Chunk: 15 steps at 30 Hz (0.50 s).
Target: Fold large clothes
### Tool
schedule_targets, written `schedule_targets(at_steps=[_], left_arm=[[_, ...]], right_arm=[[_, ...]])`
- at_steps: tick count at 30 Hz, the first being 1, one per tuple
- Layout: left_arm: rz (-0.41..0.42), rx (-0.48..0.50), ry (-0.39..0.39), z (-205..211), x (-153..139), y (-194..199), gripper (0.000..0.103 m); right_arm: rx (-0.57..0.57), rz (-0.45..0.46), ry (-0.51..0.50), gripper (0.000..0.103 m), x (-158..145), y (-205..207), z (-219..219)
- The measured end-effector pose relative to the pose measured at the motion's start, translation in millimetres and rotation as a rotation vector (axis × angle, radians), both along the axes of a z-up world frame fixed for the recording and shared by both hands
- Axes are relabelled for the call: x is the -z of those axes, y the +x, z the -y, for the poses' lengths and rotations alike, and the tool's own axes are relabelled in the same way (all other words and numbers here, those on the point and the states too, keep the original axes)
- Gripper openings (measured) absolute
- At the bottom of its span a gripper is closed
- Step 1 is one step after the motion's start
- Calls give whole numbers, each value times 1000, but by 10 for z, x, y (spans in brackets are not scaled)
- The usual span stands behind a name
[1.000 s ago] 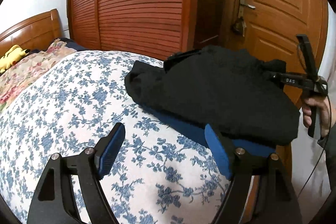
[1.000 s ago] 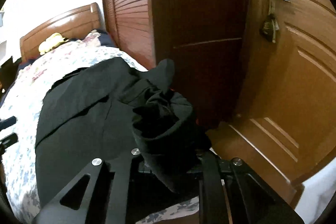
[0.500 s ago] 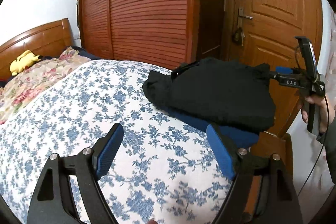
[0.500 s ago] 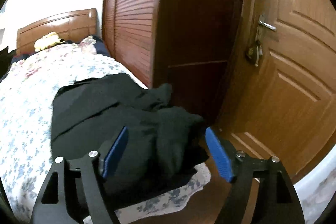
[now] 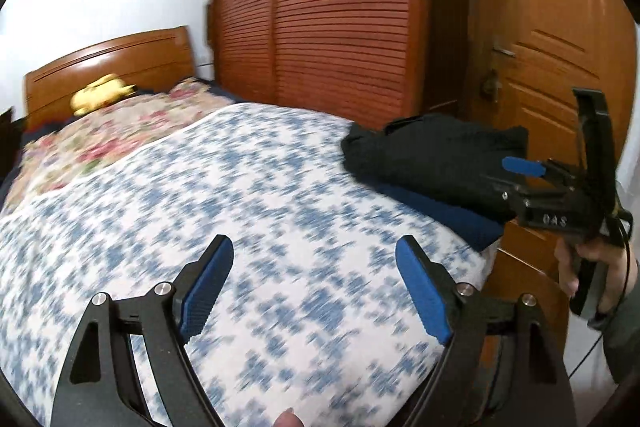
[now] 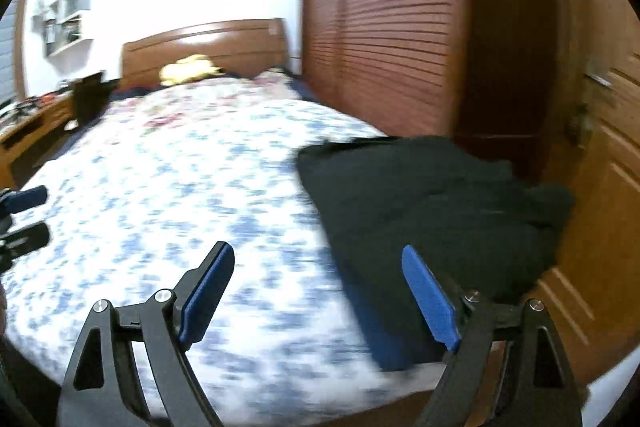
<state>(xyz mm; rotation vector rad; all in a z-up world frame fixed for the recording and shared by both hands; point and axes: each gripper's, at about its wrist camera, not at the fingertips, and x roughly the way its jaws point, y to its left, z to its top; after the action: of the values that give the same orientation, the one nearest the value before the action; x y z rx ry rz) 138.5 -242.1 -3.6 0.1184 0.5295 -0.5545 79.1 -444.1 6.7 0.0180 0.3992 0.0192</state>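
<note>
A folded black garment (image 5: 436, 157) lies on a folded dark blue one (image 5: 448, 213) at the right corner of the bed; the black one also shows in the right wrist view (image 6: 436, 211). My left gripper (image 5: 316, 291) is open and empty, above the floral bedspread, well left of the pile. My right gripper (image 6: 320, 291) is open and empty, just in front of the pile's left edge; it also shows from the side in the left wrist view (image 5: 524, 167), held by a hand.
The blue-flowered bedspread (image 5: 200, 211) covers the bed. A wooden headboard (image 5: 108, 57) and a yellow plush toy (image 5: 100, 93) are at the far end. A slatted wardrobe (image 5: 340, 19) and a wooden door (image 5: 560, 67) stand close behind the pile. A desk (image 6: 36, 123) is at the left.
My right gripper has let go of the black garment, opened and pulled back. Both grippers have drawn away from the pile and swung left; the views are motion-blurred.
</note>
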Motion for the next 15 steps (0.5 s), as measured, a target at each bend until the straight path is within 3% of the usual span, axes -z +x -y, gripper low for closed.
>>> schedule_targets(at_steps=[10,15], left_arm=[[-2,-262,40,-927,87,-282,84],[0,-349,38,-1331,96,-442,84]], right_arm=[[-239,24,27,87,26,-70,-1025],[-331,10,36,87,47,-99,-1393]])
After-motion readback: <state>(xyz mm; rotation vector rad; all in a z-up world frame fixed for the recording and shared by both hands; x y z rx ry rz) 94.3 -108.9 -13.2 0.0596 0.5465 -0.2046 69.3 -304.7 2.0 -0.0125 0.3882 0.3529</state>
